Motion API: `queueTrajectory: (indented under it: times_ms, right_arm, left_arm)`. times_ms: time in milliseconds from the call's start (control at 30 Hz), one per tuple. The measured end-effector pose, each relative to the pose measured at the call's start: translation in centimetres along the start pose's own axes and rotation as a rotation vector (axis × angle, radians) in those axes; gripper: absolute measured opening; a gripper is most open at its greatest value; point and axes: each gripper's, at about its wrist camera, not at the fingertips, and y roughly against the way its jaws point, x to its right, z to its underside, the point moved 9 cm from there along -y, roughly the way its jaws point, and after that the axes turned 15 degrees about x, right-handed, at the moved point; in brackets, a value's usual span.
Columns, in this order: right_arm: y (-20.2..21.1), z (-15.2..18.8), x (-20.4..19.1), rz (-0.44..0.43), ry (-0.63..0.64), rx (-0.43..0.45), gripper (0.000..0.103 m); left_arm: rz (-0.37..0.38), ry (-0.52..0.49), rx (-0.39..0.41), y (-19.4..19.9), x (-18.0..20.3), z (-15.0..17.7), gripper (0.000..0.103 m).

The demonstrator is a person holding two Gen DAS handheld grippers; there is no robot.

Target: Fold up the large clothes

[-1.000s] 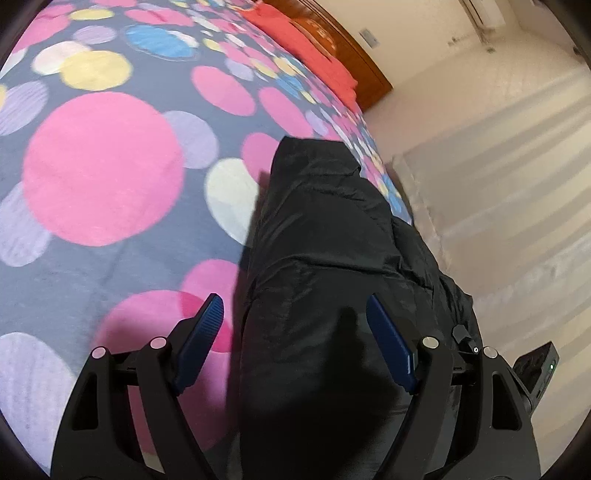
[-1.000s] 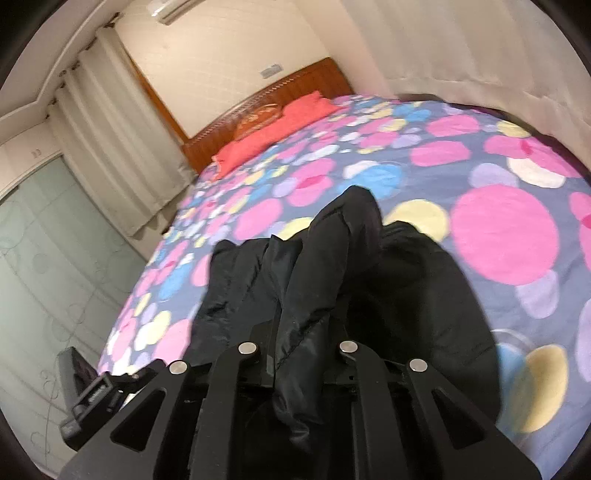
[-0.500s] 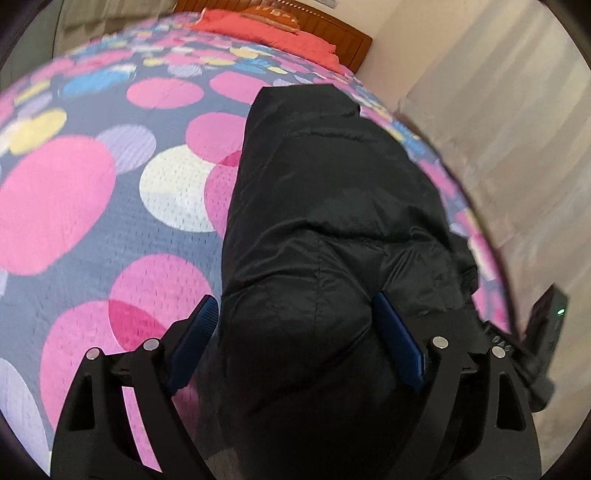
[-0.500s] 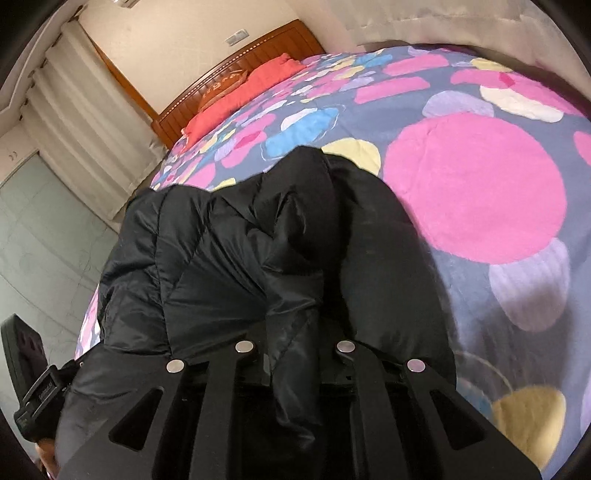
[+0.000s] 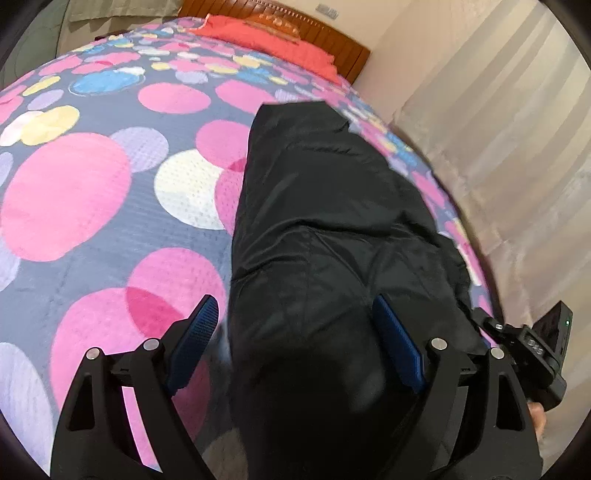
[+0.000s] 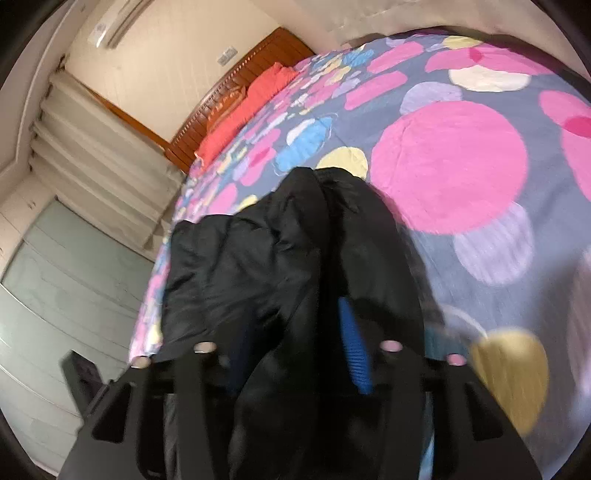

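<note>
The left gripper stands wide open, its blue pads on either side of a black padded jacket without pinching it. The right gripper is partly parted, with a fold of jacket running between its fingers. The jacket lies along the edge of the polka-dot bedspread.

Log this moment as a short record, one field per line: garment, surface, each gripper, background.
garment: black puffer jacket, bunched lengthwise on the bed
surface: bedspread, grey with pink, yellow and blue circles
left gripper: open, blue pads either side of the jacket's near end
right gripper: jaws parted, a fold of jacket between them; view blurred
background: red pillows against wooden headboard; curtains beside the bed
</note>
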Motion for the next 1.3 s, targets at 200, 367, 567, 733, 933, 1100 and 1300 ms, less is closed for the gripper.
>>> queueTrajectory:
  times_ms: [200,367,567,733,933,1100,1300]
  right_arm:
    - [3.6,2.8,-2.4,-0.075,-0.033,-0.046,0.069]
    - [3.1,5.4,-1.9,0.017,0.052,-0.086,0.060]
    - [1.4,7.0,0.4,0.084,0.102,-0.114,0.037]
    - [0.7,8.1,1.9,0.057,0.072,-0.079,0.034]
    - [1.9,8.0,0.5,0.036,0.073,-0.068,0.042]
    - [4.4,7.1,0.4,0.065,0.063,-0.059,0.057]
    - [6.3,3.7,-1.7,0.102,0.112,0.018,0.057]
  left_arm:
    - [0.075,0.075,0.021,3.7,0.0,1.3,0.085]
    - [0.082,0.041,-0.022,2.2,1.6,3.2,0.086]
    - [0.028,-0.072,-0.055,-0.1,2.4,4.9,0.089]
    - [0.052,-0.037,-0.096,-1.8,2.0,6.4,0.090]
    - [0.089,0.038,-0.087,-0.7,1.3,5.5,0.089]
    - [0.078,0.018,-0.026,1.9,0.6,3.5,0.089]
    - [0.056,0.070,0.026,2.2,-0.8,-0.3,0.089]
